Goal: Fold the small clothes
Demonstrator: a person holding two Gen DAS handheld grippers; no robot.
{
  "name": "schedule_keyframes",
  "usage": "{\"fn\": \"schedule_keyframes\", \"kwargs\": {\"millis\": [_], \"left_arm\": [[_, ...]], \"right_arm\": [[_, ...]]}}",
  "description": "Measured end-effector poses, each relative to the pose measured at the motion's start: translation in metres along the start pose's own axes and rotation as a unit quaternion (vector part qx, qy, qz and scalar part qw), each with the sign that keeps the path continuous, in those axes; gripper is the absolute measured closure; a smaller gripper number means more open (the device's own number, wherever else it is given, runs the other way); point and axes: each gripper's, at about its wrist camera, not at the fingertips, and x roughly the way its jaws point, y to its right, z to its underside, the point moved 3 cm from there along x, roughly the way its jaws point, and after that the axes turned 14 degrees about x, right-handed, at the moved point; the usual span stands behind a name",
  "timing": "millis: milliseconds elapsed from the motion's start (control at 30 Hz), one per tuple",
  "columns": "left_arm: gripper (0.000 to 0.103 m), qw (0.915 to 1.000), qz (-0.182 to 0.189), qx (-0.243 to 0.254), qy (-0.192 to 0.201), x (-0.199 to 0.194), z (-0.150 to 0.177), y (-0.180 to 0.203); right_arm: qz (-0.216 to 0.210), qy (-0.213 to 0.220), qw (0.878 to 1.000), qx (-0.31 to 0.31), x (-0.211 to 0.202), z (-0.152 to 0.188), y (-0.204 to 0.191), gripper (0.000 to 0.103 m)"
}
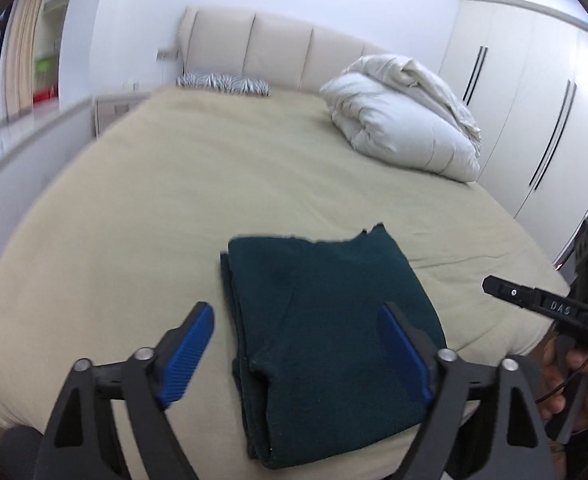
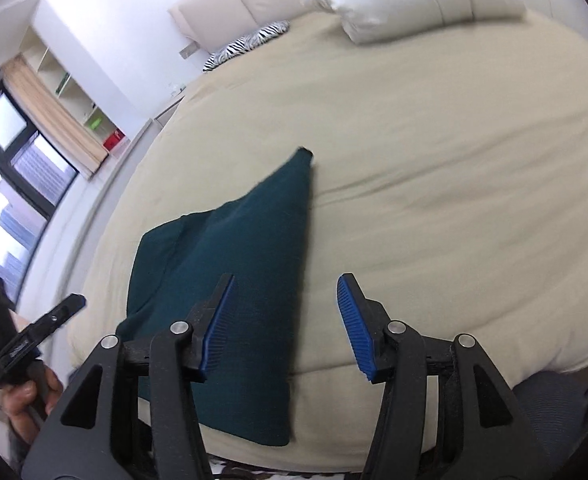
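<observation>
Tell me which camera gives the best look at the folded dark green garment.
The left wrist view: the dark green garment lies nearly whole there, its stacked fold layers visible along the left edge, the open left gripper above it. The right wrist view shows it skewed, partly behind a finger of the open right gripper.

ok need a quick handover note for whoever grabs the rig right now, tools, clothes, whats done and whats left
Left tool: open, nothing between its pads, above the folded garment.
Right tool: open, holding nothing, above the garment's right edge.
Dark green garment: lies folded in a neat stack at the near edge of the bed, touched by neither tool.
Done: this piece looks folded and released.
Left: no other small clothes show in either view; only a white duvet and a zebra pillow at the far end. Check for more pieces.
</observation>
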Motion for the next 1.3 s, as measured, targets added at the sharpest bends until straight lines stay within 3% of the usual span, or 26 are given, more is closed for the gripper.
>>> {"fn": "schedule_keyframes", "kwargs": {"millis": [33, 67, 200, 300, 367, 500, 633, 767, 867, 1100, 1300], "left_arm": [[0.002, 0.9997, -0.016, 0.012, 0.017, -0.007, -0.003, 0.005], [0.0, 0.9986, -0.032, 0.022, 0.037, -0.016, -0.007, 0.008], [0.0, 0.9867, -0.111, 0.047, 0.11, -0.049, -0.022, 0.012], [0.0, 0.9728, -0.174, 0.063, 0.139, -0.067, -0.033, 0.014], [0.0, 0.9666, -0.203, 0.068, 0.142, -0.074, -0.037, 0.012], [0.0, 0.9629, -0.241, 0.08, 0.091, -0.071, -0.045, 0.01], [0.0, 0.9768, -0.203, 0.045, 0.052, -0.058, -0.043, 0.002], [0.0, 0.9833, -0.179, 0.03, -0.004, -0.033, -0.03, 0.0], [0.0, 0.9848, -0.167, 0.021, -0.044, -0.021, -0.015, 0.005], [0.0, 0.9849, -0.14, 0.012, -0.102, -0.007, 0.018, 0.017], [0.0, 0.9825, -0.142, 0.007, -0.121, -0.003, 0.03, 0.016]], "right_arm": [[0.006, 0.012, 1.0, -0.014, -0.004, 0.001, -0.009, 0.048], [0.01, 0.022, 0.999, -0.021, -0.008, 0.001, -0.015, 0.039], [0.03, 0.1, 0.993, -0.05, -0.032, 0.003, -0.042, 0.017], [0.045, 0.143, 0.987, -0.065, -0.047, 0.004, -0.054, 0.012], [0.065, 0.173, 0.98, -0.074, -0.057, 0.005, -0.061, 0.006], [0.083, 0.239, 0.964, -0.085, -0.086, 0.007, -0.076, 0.001], [0.09, 0.265, 0.957, -0.081, -0.109, 0.007, -0.084, 0.0], [0.076, 0.203, 0.973, -0.073, -0.111, 0.009, -0.09, 0.0], [0.086, 0.122, 0.986, -0.078, -0.092, 0.017, -0.09, 0.0], [0.129, 0.06, 0.988, -0.058, -0.054, 0.04, -0.072, 0.0], [0.147, 0.028, 0.987, -0.056, -0.032, 0.056, -0.063, 0.0]]}}
